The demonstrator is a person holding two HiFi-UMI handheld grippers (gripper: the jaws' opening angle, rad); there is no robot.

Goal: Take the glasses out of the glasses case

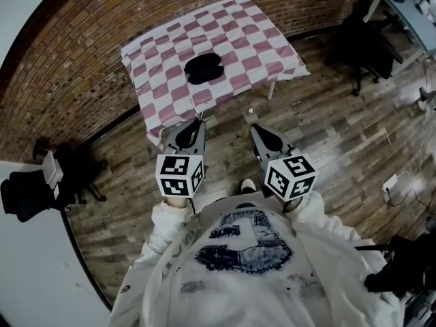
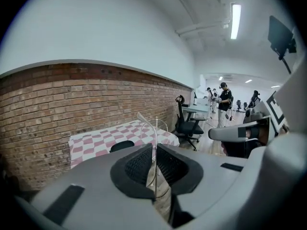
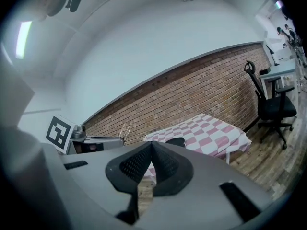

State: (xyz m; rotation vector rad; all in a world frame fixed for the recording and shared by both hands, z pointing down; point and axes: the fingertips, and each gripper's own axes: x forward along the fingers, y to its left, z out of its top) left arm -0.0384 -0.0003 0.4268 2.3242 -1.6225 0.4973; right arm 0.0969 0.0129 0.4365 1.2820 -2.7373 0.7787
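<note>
The black glasses case (image 1: 204, 67) lies on the pink-and-white checked table (image 1: 231, 29); whether it is open I cannot tell. My left gripper (image 1: 198, 122) is off the table's near edge, over the floor. It is shut on thin wire-rimmed glasses (image 2: 155, 128), which stick up out of its jaws (image 1: 199, 110). My right gripper (image 1: 253, 129) hovers beside it, shut with nothing between its jaws. The case (image 2: 122, 145) shows small beyond the left jaws, and the case (image 3: 175, 141) also shows in the right gripper view, where the left gripper (image 3: 96, 140) carries the glasses (image 3: 125, 128).
A brick wall (image 1: 82, 60) runs behind the table. Black office chairs stand at the right (image 1: 361, 50) and at the left (image 1: 75, 169). Wooden plank floor (image 1: 327, 142) lies between me and the table. People stand far off in the left gripper view (image 2: 224, 99).
</note>
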